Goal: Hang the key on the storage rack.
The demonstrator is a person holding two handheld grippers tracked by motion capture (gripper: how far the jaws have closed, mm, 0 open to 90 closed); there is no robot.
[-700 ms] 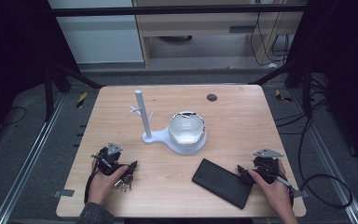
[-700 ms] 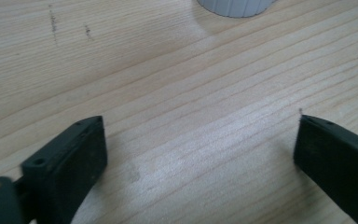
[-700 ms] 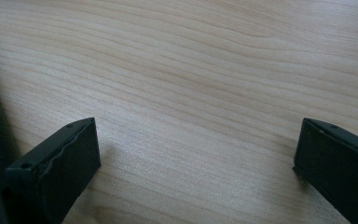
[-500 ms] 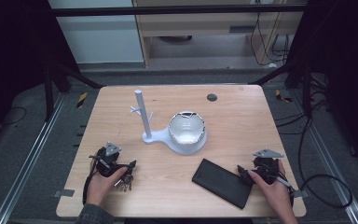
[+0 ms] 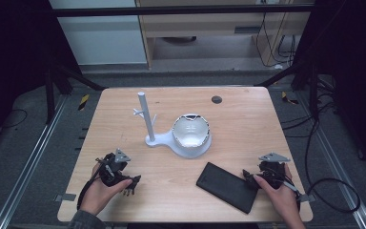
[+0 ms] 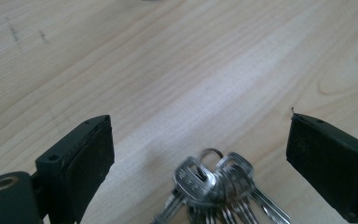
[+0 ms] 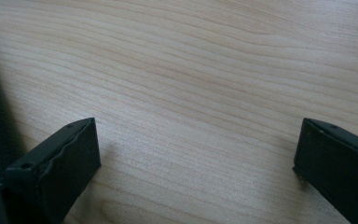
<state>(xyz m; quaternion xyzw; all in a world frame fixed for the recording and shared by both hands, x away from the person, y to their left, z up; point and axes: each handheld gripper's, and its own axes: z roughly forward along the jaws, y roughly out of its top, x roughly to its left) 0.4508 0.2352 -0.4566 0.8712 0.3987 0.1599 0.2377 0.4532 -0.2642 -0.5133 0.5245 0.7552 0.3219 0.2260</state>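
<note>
The work surface was a light wooden table (image 5: 248, 119) with visible grain, standing on a grey floor between dark frames. The left gripper (image 6: 200, 140) rested near the front-left edge with its jaws spread wide and gripping nothing; a bunch of keys (image 6: 216, 189) lay on the wood between them, touching neither pad. The right gripper (image 7: 196, 154) sat near the front-right edge, jaws equally wide over bare wood, just beside a flat black rectangular case (image 5: 226, 187). A white stand (image 5: 145, 119) with an upright post and a rounded dish (image 5: 190, 133) stood mid-table, well apart from the keys.
</note>
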